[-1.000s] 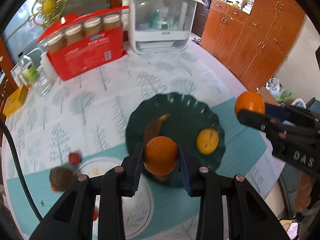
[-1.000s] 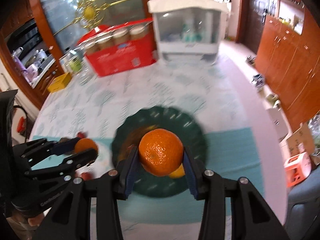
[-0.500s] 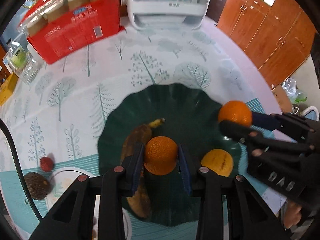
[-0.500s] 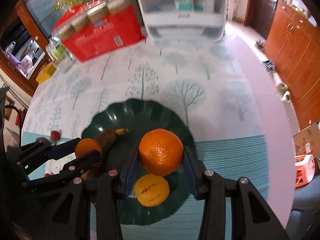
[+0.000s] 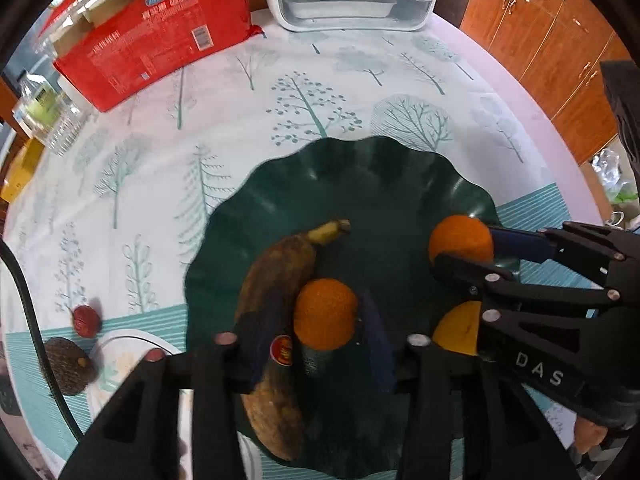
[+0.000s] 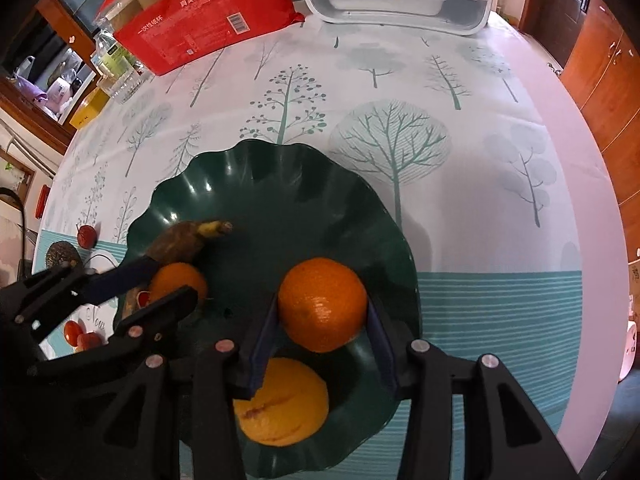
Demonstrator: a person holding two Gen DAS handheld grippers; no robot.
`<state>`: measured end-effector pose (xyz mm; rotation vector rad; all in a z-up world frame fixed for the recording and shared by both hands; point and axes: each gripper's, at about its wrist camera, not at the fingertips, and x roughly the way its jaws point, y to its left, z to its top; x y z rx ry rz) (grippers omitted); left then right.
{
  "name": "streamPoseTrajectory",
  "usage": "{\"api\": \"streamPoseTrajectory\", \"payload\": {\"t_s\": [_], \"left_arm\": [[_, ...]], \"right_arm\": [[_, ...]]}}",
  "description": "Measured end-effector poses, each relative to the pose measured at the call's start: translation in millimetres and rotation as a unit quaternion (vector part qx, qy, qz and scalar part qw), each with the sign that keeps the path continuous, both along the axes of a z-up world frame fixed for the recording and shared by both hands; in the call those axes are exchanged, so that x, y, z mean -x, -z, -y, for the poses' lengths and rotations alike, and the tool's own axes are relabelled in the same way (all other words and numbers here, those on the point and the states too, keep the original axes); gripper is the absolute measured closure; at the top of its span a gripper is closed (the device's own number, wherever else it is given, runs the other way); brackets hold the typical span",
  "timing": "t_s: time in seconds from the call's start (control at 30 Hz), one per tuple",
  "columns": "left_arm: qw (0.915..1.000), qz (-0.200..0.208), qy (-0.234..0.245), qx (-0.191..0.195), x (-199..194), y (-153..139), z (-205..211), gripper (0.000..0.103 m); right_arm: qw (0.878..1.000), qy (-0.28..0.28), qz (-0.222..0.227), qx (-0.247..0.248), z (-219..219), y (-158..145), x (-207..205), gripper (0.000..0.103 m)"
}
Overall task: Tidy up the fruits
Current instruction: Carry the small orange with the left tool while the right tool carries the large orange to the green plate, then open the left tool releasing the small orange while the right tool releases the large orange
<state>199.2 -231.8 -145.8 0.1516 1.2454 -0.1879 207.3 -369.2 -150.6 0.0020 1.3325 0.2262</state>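
**Operator:** Tabletop (image 5: pixel 320 80) status: a tree-print cloth covers it, with a teal striped band along the lower edge of both views. Report the left claw.

**Technician:** The left claw (image 5: pixel 323 316) points steeply down, low in the centre of its view. Its jaws are opening. Orange A (image 5: pixel 325 304) sits between them with a gap on each side, so it is released. Just left of orange A lies a browned banana (image 5: pixel 276 280). Both are inside the dark green scalloped plate (image 5: pixel 360 184).

**Operator:** And the right claw?

**Technician:** The right claw (image 6: pixel 322 302) is grasping orange B (image 6: pixel 322 312), with a blue pad against each flank. Its jaws are only starting to open. Orange B is above the right half of the green plate. Contact between orange B and the plate cannot be confirmed. Below it in the frame, a yellow-orange fruit (image 6: pixel 284 400) with a dark slit rests on the plate.

**Operator:** Items beyond the plate?

**Technician:** At lower left of the left view are a small red fruit (image 5: pixel 85 320), a rough dark brown fruit (image 5: pixel 66 364) and a white dish (image 5: pixel 116 344). At upper left stands a red carton (image 5: pixel 160 40). A white appliance (image 5: pixel 344 0) stands at top centre. Wooden cabinets (image 5: pixel 540 40) fill the upper right.
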Motion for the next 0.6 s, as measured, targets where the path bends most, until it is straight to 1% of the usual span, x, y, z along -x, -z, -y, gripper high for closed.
{"api": "streamPoseTrajectory", "payload": {"t_s": [0.03, 0.07, 0.1, 0.2, 0.37, 0.6], "left_arm": [[1.0, 0.005, -0.004, -0.003, -0.5, -1.9, -2.7, 0.041], [0.9999, 0.007, -0.008, 0.0, -0.9, -3.8, -5.2, 0.032], [0.9999, 0.008, -0.012, 0.006, -1.2, -5.6, -8.4, 0.026], [0.9996, 0.006, -0.021, 0.019, -0.4, -9.8, -16.7, 0.025], [0.9992, 0.006, -0.034, 0.021, 1.6, -16.0, -24.1, 0.022], [0.9984, 0.01, -0.046, 0.032, 6.2, -25.7, -33.1, 0.022]], "right_arm": [[1.0, 0.001, 0.002, 0.0, 1.6, 0.0, -0.5, 0.058], [1.0, 0.002, 0.001, -0.003, 3.8, -0.4, -0.9, 0.058], [1.0, 0.005, -0.001, -0.014, 6.7, -0.9, -1.6, 0.056], [1.0, 0.01, 0.0, -0.027, 11.3, -3.2, -2.6, 0.049], [0.999, 0.011, 0.007, -0.031, 10.6, -9.5, -3.3, 0.049], [0.999, 0.014, 0.021, -0.03, 6.2, -19.8, -0.4, 0.049]]}}
